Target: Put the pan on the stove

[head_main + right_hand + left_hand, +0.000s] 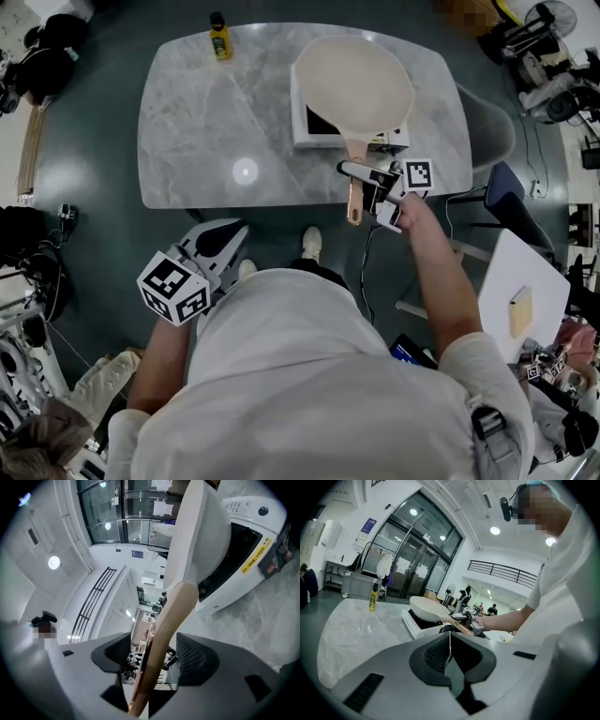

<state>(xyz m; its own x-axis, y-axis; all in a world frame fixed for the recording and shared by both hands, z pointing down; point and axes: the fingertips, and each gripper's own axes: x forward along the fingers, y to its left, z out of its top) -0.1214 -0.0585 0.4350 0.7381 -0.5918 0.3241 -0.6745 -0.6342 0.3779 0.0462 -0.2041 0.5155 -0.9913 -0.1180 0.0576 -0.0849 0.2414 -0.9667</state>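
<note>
The cream pan (pixel 354 84) sits on the white stove (pixel 302 139) at the marble table's right end. Its wooden handle (pixel 355 183) sticks out over the near table edge. My right gripper (pixel 372 192) is open around that handle. In the right gripper view the handle (pixel 164 634) runs between the pads with a gap on each side, up to the pan (pixel 197 531) on the stove (pixel 243 564). My left gripper (pixel 225 242) hangs shut and empty by my body, below the table edge. The left gripper view shows its closed jaws, with the pan (pixel 429 607) and right gripper (pixel 469 620) beyond.
A yellow bottle (pixel 219 37) stands at the far edge of the marble table (pixel 206 122). A grey chair (pixel 492 122) is tucked at the table's right end. A white side table (pixel 525 281) carries a small tan block. Cables and gear crowd the floor at both sides.
</note>
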